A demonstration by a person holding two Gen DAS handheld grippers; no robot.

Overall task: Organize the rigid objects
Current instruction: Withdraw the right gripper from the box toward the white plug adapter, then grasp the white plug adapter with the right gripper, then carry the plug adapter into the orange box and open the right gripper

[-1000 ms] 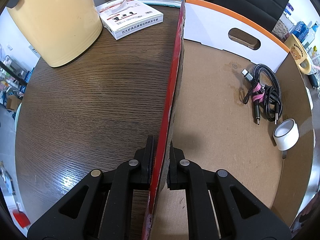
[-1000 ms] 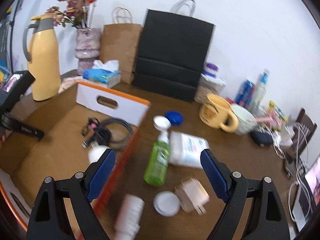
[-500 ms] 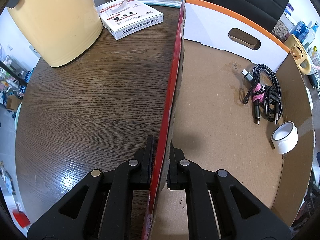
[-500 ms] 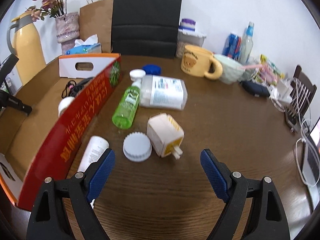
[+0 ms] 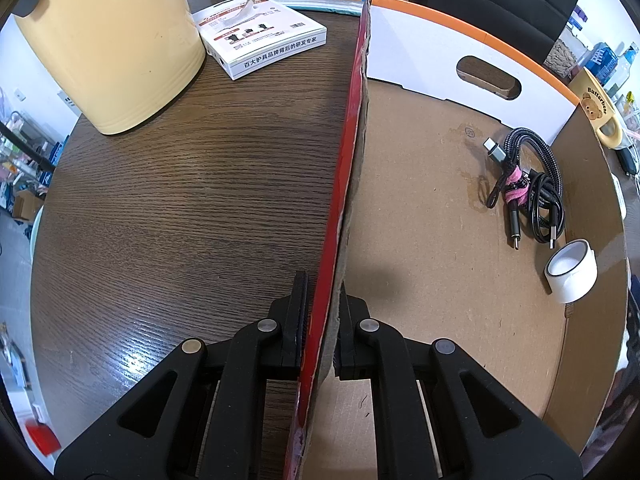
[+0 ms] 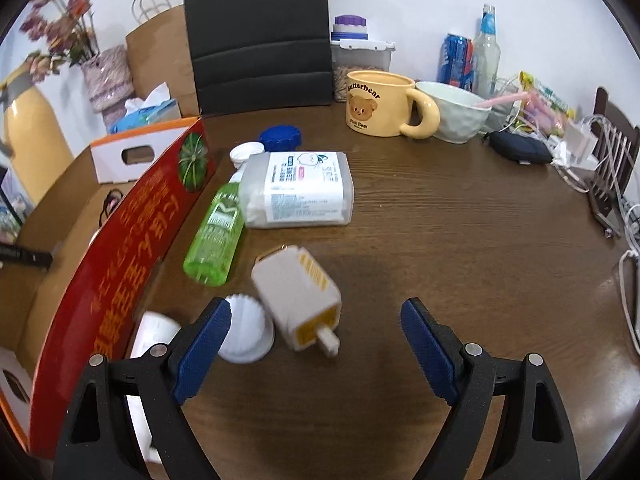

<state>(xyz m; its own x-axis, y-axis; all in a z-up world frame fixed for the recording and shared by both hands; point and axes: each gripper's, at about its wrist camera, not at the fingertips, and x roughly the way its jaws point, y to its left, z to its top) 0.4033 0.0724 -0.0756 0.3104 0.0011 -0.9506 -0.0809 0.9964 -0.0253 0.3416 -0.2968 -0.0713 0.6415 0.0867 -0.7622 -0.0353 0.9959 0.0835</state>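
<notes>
My left gripper (image 5: 322, 296) is shut on the red side wall (image 5: 352, 140) of the cardboard box, one finger on each face. In the box lie a bundle of black cables (image 5: 528, 196) and a white tape roll (image 5: 572, 276). My right gripper (image 6: 316, 314) hangs open, low over the table, with a white and yellow plug adapter (image 6: 296, 296) lying between its blue pads and touching neither. A white round lid (image 6: 246, 334) sits by the left pad. Beyond lie a green bottle (image 6: 214, 236), a wipes pack (image 6: 298, 190), a blue lid (image 6: 280, 138) and a white cap (image 6: 246, 152).
A white bottle (image 6: 154, 330) lies against the box's red wall (image 6: 132, 240). A yellow mug (image 6: 378, 104), a pale bowl (image 6: 456, 110) and cables stand at the back right. A yellow jug (image 5: 108, 40) and a small white carton (image 5: 260, 36) sit left of the box.
My right gripper has sunk, rolled and swung from over the box to the loose items; the plug adapter now lies between its fingers. The left gripper has kept still on the box wall.
</notes>
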